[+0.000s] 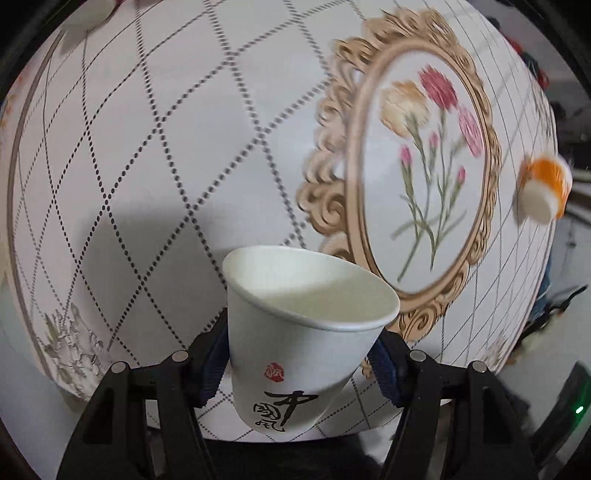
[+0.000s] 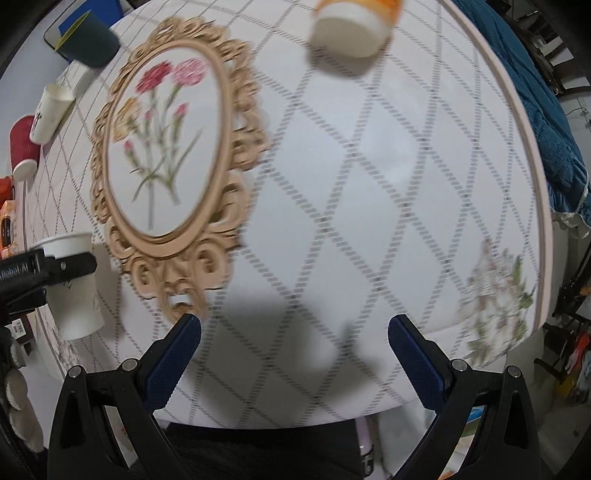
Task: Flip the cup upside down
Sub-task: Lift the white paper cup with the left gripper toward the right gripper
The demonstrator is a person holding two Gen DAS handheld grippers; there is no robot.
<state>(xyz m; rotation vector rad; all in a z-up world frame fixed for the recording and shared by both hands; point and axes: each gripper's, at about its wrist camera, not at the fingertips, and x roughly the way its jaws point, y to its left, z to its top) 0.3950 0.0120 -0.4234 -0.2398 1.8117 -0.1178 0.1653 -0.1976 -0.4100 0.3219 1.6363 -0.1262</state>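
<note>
A white paper cup (image 1: pixel 303 339) with black calligraphy and a red seal sits between the blue pads of my left gripper (image 1: pixel 301 365). It is held off the table, mouth up and tilted to the left. The same cup (image 2: pixel 74 291) shows at the left edge of the right wrist view, clamped by the left gripper's black fingers (image 2: pixel 74 264). My right gripper (image 2: pixel 294 343) is open and empty above the table's near edge.
The round table (image 2: pixel 369 166) has a white diamond-patterned cloth with a gold-framed flower print (image 2: pixel 166 147). An orange and white cup (image 2: pixel 354 26) stands upside down at the far side. A dark green cup (image 2: pixel 88 44), a white cup (image 2: pixel 50 110) and a red cup (image 2: pixel 24 147) stand at the left.
</note>
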